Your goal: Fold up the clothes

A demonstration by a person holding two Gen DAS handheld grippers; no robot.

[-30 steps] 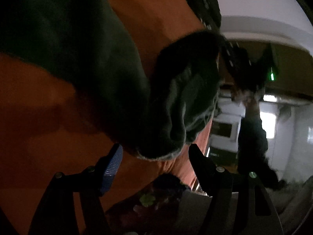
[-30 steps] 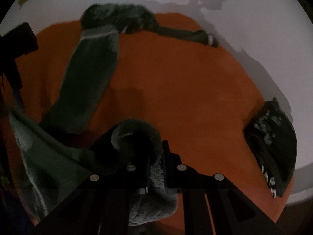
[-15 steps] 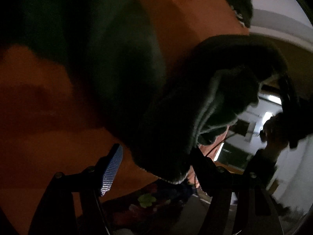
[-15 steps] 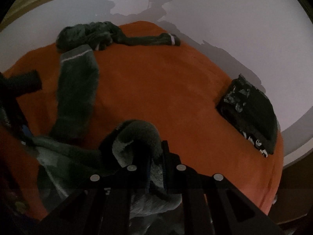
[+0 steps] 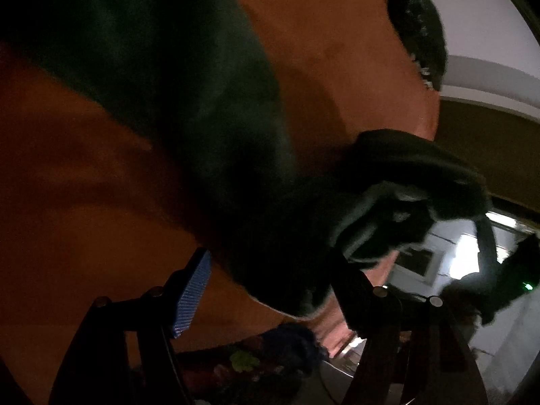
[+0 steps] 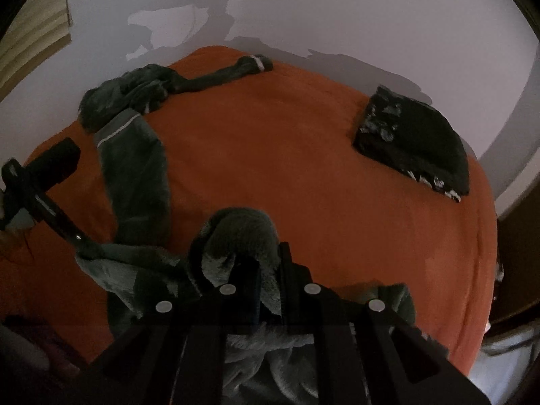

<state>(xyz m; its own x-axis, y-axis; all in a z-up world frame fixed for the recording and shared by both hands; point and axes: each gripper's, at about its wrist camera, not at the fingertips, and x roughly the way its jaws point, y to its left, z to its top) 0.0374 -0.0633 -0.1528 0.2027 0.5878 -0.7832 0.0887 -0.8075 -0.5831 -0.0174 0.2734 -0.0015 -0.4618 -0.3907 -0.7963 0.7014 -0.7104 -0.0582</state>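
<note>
A dark green fleece garment [image 6: 135,168] lies stretched over an orange bedspread [image 6: 287,155], its far sleeve with a pale cuff stripe reaching the bed's far side. My right gripper [image 6: 266,270] is shut on a bunched fold of the fleece garment at the near edge and holds it raised. My left gripper [image 5: 270,270] is open, its jaws wide apart; the garment [image 5: 202,118] hangs between and in front of them, resting against the right finger. The left gripper also shows in the right wrist view [image 6: 81,246], at the garment's left edge.
A folded black patterned garment [image 6: 415,141] lies at the bed's right side, also seen in the left wrist view [image 5: 418,30]. A white wall stands behind the bed. Floor clutter shows below the bed edge [image 5: 270,354].
My right gripper has lifted its fold of fleece and tilted up, so more wall shows. The garment has shifted right across the left wrist view. The left jaws stay open.
</note>
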